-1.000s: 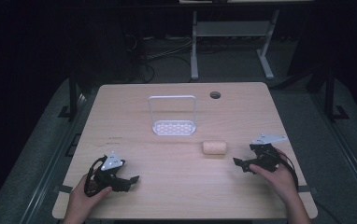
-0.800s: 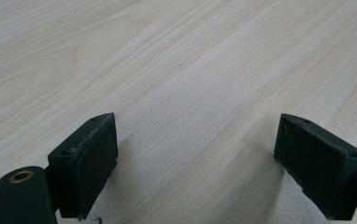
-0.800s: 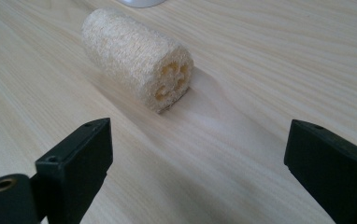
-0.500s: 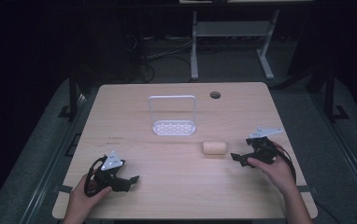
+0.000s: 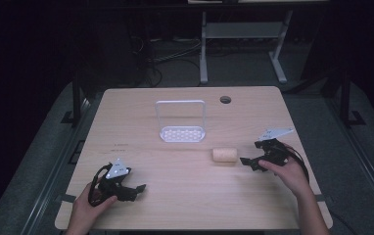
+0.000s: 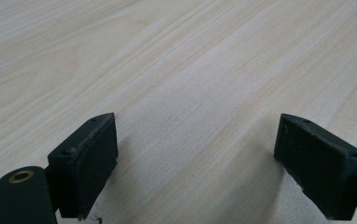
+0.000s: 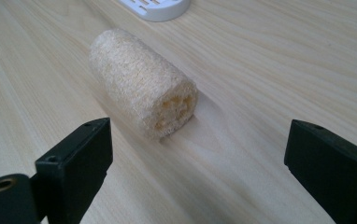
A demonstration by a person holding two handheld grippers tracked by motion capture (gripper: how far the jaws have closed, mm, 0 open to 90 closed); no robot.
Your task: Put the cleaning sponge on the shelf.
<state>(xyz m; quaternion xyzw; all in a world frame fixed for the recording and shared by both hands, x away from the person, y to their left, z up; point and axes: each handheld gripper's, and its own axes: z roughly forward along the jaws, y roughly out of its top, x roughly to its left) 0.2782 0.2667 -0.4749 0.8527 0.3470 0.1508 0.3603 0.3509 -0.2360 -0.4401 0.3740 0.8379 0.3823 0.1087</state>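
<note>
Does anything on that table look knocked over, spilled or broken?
Nothing stands out. The beige cylindrical loofah sponge lies on its side on the light wooden table, whole, just ahead of the open right tongs. The white plastic rack with the perforated base stands upright behind it.

Light wood-grain table (image 5: 141, 112), rectangular, rounded corners, round cable hole (image 5: 225, 99) near far edge. Room dark, light falls mainly on tabletop. Grey floor (image 5: 43, 161) around table, darker toward back. Metal rail (image 5: 53, 171) along left side of table, similar one at right (image 5: 366, 161). Behind table, white frame legs (image 5: 203, 54) of another desk, with crossbar. Tangle of dark cables (image 5: 160, 54) on floor behind far edge. Background beyond mostly black, walls not discernible.
</note>
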